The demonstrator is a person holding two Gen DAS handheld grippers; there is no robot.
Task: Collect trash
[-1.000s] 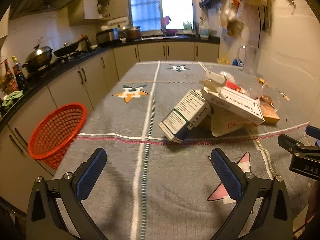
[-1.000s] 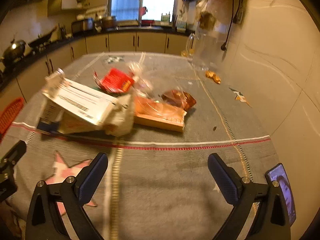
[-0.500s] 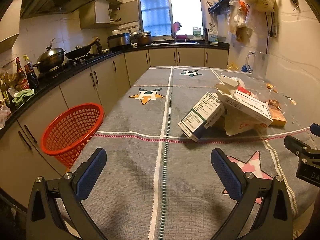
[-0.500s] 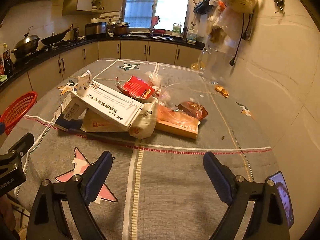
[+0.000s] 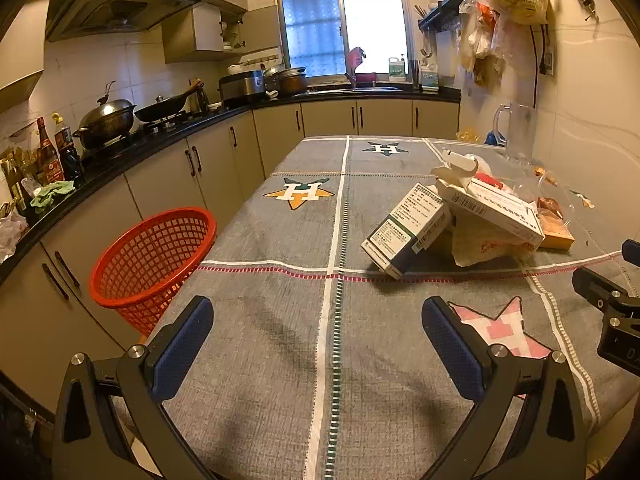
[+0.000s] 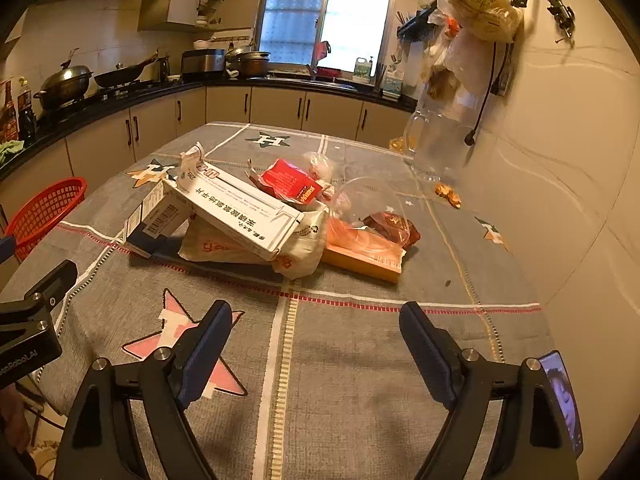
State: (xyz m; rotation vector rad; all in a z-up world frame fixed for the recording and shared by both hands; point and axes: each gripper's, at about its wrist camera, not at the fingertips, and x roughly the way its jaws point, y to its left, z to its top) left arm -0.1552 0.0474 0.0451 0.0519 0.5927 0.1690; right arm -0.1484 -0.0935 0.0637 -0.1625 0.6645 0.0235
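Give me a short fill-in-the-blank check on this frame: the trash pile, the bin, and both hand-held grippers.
1. The mesh basket beside the table is coloured ____.
2. The long white carton rests on top of a crumpled ____ bag.
3. Both the left hand-held gripper and the right hand-held gripper hold ____ between their pads.
4. The red packet lies ____ the long white carton, towards the window.

Missing words: red; paper; nothing; behind

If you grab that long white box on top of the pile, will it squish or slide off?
The long white box looks like thin cardboard with a torn-open end, so probably light and crushable. It rests tilted on a crumpled bag, so a push would likely slide it.
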